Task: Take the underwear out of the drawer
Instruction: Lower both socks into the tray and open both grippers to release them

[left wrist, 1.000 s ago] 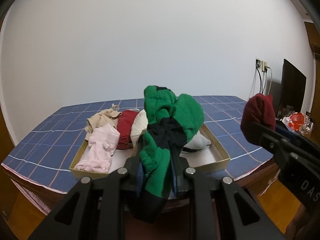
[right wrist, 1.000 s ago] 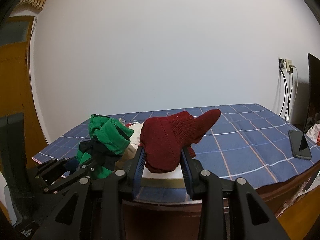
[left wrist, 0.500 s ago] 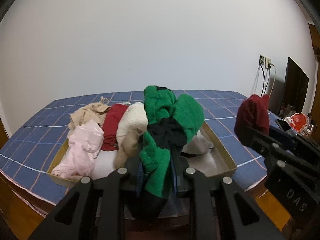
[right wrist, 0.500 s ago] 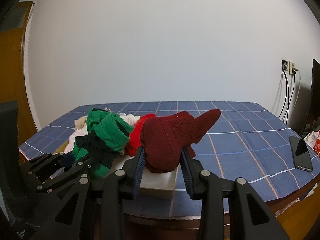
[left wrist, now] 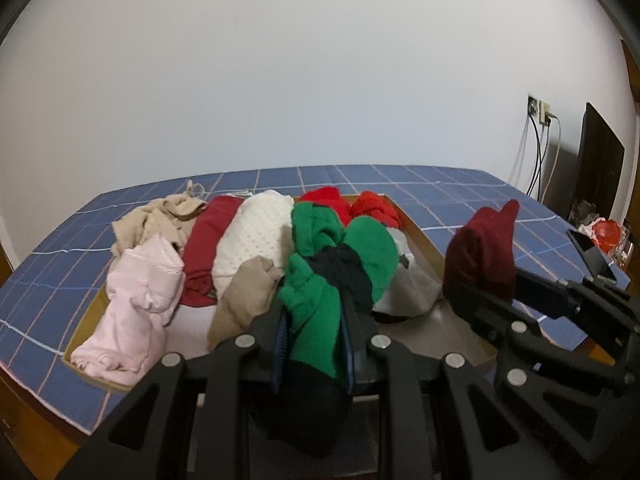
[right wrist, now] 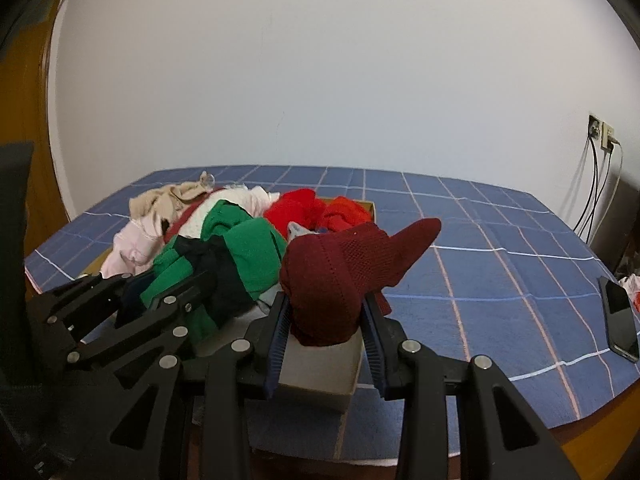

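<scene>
Two tongs (left wrist: 314,344) (right wrist: 326,340) – each gripping one garment (left wrist: 332,264) (right wrist: 344,276) – one drawer (left wrist: 430,240), one phone (right wrist: 620,320)

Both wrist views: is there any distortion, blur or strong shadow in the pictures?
Left wrist view: strong fisheye bending, dark corners, the wall meets the blue checked cloth in a curve; even soft light, no glare. Right wrist view: same bending, the green garment and the dark red garment look sharp, only faint shadows.

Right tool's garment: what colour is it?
Dark maroon knit, clamped in the right tool; the right wrist view shows it best.
</scene>
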Demonstrator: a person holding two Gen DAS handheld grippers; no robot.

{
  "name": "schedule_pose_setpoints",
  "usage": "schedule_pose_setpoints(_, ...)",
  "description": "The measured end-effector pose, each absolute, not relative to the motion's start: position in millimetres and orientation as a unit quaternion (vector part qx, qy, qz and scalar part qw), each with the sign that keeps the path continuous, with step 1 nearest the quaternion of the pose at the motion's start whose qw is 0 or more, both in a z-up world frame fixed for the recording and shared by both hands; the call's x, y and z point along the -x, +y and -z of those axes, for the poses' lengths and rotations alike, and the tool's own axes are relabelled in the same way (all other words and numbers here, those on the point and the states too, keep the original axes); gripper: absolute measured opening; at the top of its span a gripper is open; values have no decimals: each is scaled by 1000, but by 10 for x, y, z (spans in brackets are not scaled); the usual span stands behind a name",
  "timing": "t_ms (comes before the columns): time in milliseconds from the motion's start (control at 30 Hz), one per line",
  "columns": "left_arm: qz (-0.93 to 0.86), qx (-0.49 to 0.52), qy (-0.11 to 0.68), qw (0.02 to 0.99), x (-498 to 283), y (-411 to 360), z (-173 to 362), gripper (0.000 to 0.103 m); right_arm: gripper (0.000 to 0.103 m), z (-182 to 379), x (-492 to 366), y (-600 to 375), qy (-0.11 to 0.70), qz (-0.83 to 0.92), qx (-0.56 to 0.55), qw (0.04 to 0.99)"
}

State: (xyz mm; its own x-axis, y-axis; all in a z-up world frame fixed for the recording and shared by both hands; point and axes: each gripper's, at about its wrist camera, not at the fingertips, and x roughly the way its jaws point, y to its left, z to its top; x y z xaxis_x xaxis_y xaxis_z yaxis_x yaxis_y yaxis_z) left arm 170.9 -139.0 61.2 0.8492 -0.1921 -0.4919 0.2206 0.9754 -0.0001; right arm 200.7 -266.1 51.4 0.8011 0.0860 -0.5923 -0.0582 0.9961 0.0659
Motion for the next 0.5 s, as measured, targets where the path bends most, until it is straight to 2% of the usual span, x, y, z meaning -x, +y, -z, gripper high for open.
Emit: schedule_pose_setpoints(500, 122, -59, 294, 946, -1976, -1421, -536, 22, 39, -209, -2440, -2693, 359, -75, 2, 930)
